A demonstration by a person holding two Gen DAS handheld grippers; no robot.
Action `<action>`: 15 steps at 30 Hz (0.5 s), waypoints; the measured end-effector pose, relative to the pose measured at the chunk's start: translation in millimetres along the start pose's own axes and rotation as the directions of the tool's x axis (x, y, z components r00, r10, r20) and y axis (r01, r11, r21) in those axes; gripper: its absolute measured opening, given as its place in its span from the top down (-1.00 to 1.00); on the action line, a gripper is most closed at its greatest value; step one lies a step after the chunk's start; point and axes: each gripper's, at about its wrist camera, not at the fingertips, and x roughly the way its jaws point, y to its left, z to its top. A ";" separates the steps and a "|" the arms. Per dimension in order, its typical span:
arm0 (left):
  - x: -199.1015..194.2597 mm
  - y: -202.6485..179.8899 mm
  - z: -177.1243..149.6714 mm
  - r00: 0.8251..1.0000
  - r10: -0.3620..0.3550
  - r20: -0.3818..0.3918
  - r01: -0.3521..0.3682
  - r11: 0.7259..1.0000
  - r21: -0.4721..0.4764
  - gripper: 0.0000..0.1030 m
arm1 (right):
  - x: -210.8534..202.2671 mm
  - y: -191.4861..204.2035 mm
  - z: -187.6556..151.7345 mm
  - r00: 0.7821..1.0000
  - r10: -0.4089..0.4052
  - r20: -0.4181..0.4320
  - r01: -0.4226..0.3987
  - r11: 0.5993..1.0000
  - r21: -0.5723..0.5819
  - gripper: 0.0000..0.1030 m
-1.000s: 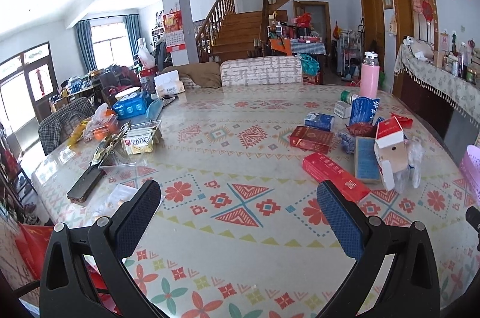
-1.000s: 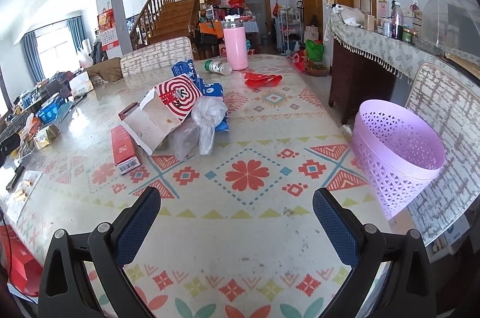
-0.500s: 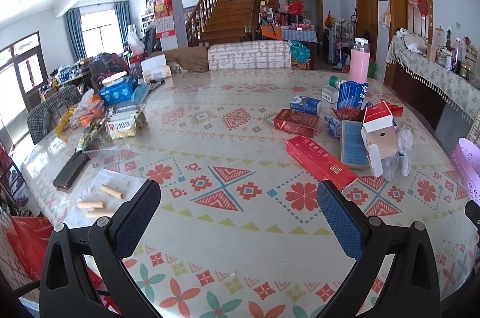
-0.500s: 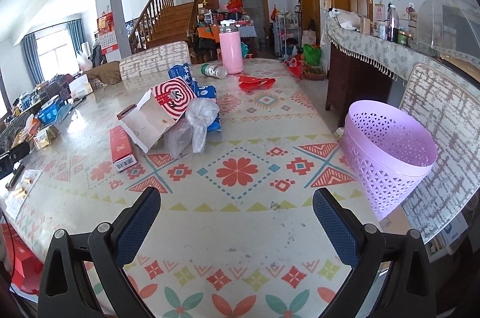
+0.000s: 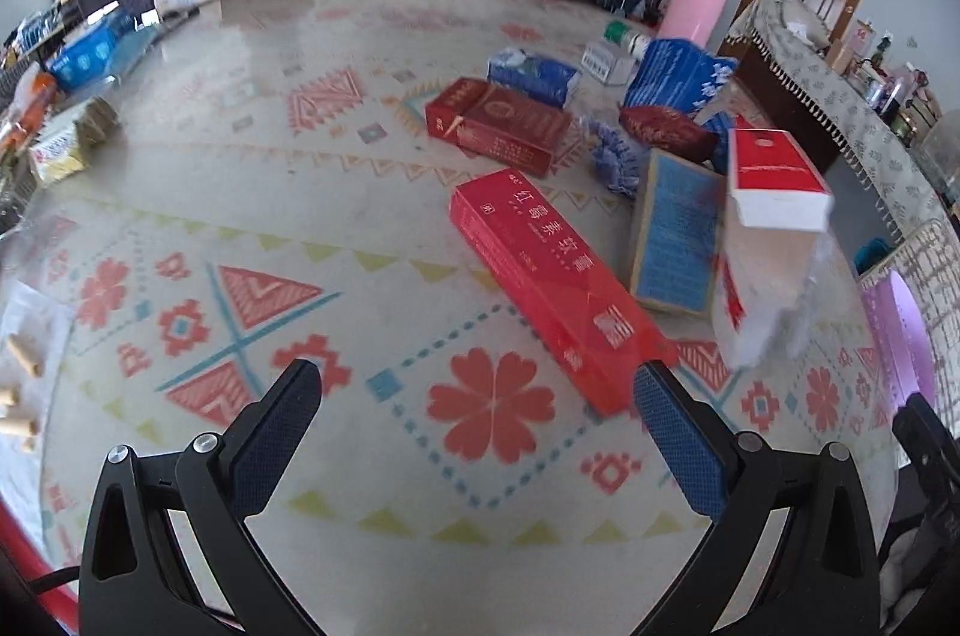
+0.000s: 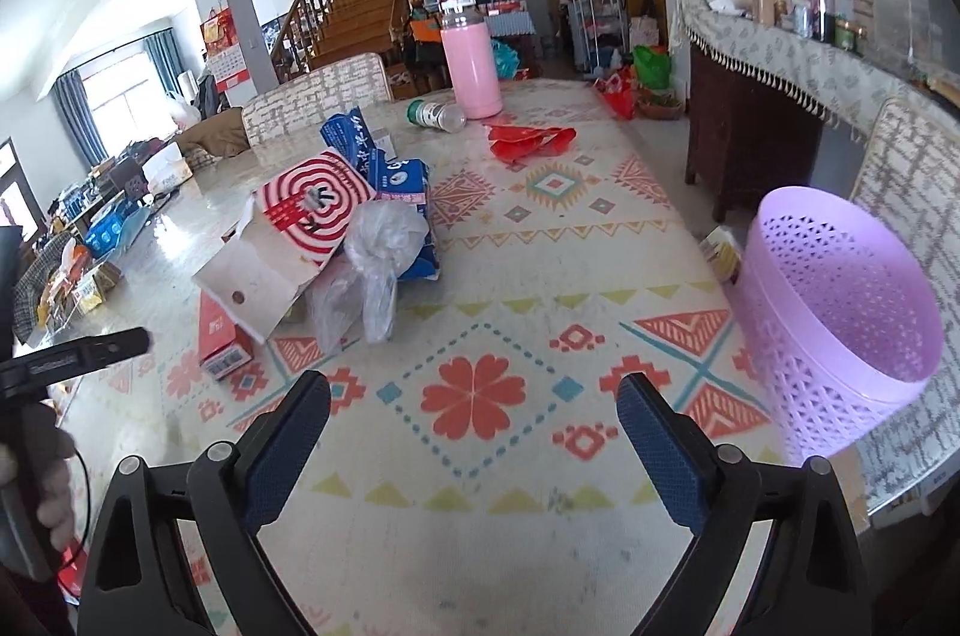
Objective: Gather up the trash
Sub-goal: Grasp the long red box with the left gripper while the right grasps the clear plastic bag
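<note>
Trash lies on the patterned table (image 5: pixel 300 192): a long red carton (image 5: pixel 552 270), a dark red box (image 5: pixel 504 126), a blue-labelled flat box (image 5: pixel 678 231) and an open red-and-white box (image 5: pixel 774 192). My left gripper (image 5: pixel 474 378) hovers open just short of the red carton's near end, nothing between its fingers. In the right wrist view the same pile shows a red-swirl box (image 6: pixel 300 228) and a clear plastic bag (image 6: pixel 372 270). My right gripper (image 6: pixel 474 387) is wide over bare table, its jaws closing on nothing. The purple basket (image 6: pixel 840 312) stands to its right at the table edge.
A pink flask (image 6: pixel 471 63), a lying bottle (image 6: pixel 435 114) and a red wrapper (image 6: pixel 528 138) sit at the far end. Snack sticks (image 5: pixel 24 354) lie on plastic at the left. A hand (image 6: pixel 36 480) holds the other gripper at left. A sideboard (image 6: pixel 756 138) stands right.
My left gripper has swung down and rightward, close to the long red carton. The right gripper has shifted slightly, its fingers a little narrower, and the other gripper has entered its view at left.
</note>
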 end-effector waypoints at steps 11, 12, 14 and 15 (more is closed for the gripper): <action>51.0 -15.6 31.8 0.996 -0.016 -0.084 0.014 1.000 -0.028 -0.95 | 41.0 -7.8 31.6 0.996 0.071 -0.052 -0.070 0.997 0.017 -0.87; 52.2 -15.4 33.4 0.996 -0.028 -0.087 0.025 0.999 -0.031 -0.92 | 44.1 -7.1 34.2 0.995 0.080 -0.054 -0.079 0.997 0.017 -0.87; 53.3 -14.6 36.2 0.992 -0.078 -0.103 0.075 0.997 -0.037 -0.74 | 55.2 -3.7 42.1 0.993 0.099 -0.061 -0.099 0.995 0.012 -0.84; 53.9 -13.6 37.2 0.989 -0.097 -0.114 0.093 0.995 -0.041 -0.72 | 59.7 -2.3 44.9 0.992 0.105 -0.064 -0.105 0.994 0.009 -0.82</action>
